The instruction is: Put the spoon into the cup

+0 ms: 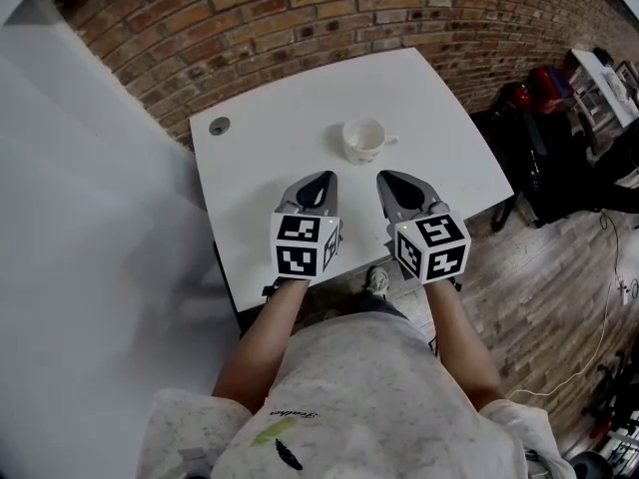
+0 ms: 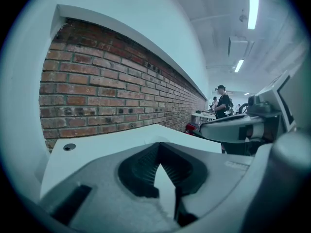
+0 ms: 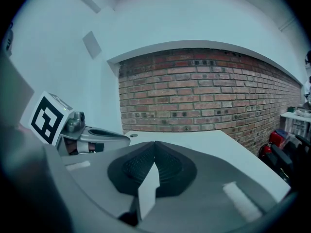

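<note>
— Head view, containers?
— I log one white cup (image 1: 362, 140) on the table (image 1: 255, 168), twelve o'clock of both grippers; contents unclear. Left gripper (image 1: 321, 178), right gripper (image 1: 390, 177): clenched, empty. Shirt (image 1: 359, 397) lettering: unreadable.

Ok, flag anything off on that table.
Nothing spilled or askew: the white cup stands upright on the table. Odd: no spoon shows anywhere; the left hand-held gripper and right hand-held gripper are shut, empty.
</note>
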Demonstrator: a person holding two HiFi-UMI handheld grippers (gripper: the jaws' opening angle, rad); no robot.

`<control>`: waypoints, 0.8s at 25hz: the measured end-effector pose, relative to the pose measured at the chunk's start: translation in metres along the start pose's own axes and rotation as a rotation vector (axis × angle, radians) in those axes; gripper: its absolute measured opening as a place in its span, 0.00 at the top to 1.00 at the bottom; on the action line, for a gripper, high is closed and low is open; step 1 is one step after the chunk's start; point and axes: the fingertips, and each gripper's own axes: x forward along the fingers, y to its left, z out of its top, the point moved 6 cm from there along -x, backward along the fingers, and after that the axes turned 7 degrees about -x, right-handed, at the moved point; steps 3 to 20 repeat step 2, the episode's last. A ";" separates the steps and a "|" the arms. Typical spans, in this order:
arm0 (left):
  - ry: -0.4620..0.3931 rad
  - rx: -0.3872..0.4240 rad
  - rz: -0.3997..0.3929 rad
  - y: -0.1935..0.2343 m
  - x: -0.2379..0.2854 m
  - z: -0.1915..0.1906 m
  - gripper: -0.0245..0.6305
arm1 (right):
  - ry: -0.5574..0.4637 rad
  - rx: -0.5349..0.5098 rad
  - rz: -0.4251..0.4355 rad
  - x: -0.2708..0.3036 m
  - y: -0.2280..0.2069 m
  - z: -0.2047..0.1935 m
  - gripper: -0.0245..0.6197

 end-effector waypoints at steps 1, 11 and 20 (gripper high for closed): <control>-0.001 0.001 -0.001 0.000 0.000 0.000 0.97 | 0.000 -0.001 0.000 0.000 0.001 0.000 0.95; -0.002 0.002 -0.001 0.001 0.000 0.001 0.97 | 0.000 -0.001 0.000 0.001 0.001 0.001 0.95; -0.002 0.002 -0.001 0.001 0.000 0.001 0.97 | 0.000 -0.001 0.000 0.001 0.001 0.001 0.95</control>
